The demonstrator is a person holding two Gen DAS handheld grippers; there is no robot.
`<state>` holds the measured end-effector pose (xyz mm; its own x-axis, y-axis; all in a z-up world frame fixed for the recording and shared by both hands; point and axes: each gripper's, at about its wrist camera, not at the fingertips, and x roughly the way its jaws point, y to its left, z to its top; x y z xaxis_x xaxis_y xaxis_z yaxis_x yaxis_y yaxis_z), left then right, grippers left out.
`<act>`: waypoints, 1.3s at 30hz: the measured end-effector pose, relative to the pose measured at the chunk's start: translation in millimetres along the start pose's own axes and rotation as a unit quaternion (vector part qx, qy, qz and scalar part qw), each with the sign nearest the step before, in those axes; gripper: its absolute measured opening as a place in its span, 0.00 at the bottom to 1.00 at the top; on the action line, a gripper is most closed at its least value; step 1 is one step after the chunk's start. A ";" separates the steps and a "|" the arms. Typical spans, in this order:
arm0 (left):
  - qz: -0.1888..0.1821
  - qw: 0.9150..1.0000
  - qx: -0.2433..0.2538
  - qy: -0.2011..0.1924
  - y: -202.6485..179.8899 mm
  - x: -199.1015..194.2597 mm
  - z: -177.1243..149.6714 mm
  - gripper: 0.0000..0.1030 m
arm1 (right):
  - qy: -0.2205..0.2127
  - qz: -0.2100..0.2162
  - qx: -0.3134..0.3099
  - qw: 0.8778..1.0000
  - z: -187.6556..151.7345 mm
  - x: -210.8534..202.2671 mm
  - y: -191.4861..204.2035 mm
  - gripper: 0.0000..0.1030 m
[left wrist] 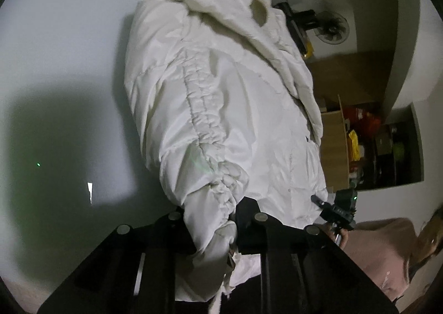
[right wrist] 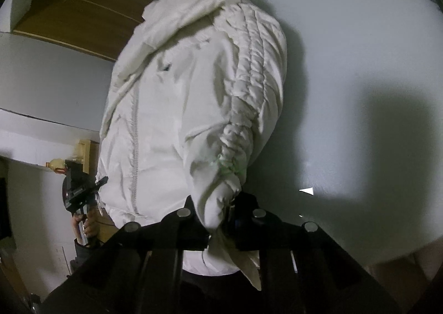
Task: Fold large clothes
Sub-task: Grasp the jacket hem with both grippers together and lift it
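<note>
A white puffy jacket [left wrist: 221, 98] with ruched sleeve seams hangs in the air, held at both lower corners. My left gripper [left wrist: 218, 233] is shut on one sleeve cuff and hem corner. My right gripper [right wrist: 221, 219] is shut on the other cuff; the jacket [right wrist: 177, 98] shows its zipper front there. The right gripper also shows in the left wrist view [left wrist: 336, 210] at the jacket's far edge. The left gripper shows in the right wrist view [right wrist: 83, 192]. The hood hangs at the far end.
A pale wall or ceiling [left wrist: 69, 64] lies behind the jacket. A wall fan [left wrist: 331, 27] and wooden shelves with packages [left wrist: 360, 142] are to the right. A wooden panel [right wrist: 72, 15] and a bottle [right wrist: 56, 165] show in the right wrist view.
</note>
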<state>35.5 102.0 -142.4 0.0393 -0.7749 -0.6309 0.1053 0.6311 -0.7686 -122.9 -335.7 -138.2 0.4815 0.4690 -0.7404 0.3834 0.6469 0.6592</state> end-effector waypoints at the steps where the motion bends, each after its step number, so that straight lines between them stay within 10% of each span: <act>1: -0.002 1.000 0.003 0.001 -5.0 -3.1 -5.1 0.16 | -0.003 0.006 0.000 1.000 -1.9 -5.8 1.1 0.12; 8: -0.001 1.000 -0.003 0.017 -0.1 -4.4 -23.5 0.16 | 0.016 -0.004 0.004 1.000 -12.5 -7.4 -10.8 0.12; 18: -0.017 0.999 -0.037 0.031 30.7 -4.4 -13.2 0.29 | 0.015 0.008 0.039 0.999 1.5 -5.3 -26.6 0.50; 21: -0.024 0.999 -0.039 0.025 32.6 -4.2 -16.8 0.30 | 0.038 0.022 0.014 0.999 -4.7 7.5 -14.4 0.50; 27: -0.008 1.000 -0.014 0.019 20.3 -5.9 -25.4 0.23 | 0.025 0.011 0.005 1.000 -9.1 -2.1 -11.9 0.14; 39: -0.095 0.995 0.038 -0.011 -35.6 -46.1 3.8 0.20 | -0.012 0.147 -0.025 0.989 26.4 -54.8 30.1 0.12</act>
<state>33.8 115.1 -85.5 0.0323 -0.8810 -0.4720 0.1883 0.4691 -0.8628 -117.0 -357.8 -74.3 0.5854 0.6273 -0.5137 0.1845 0.5140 0.8377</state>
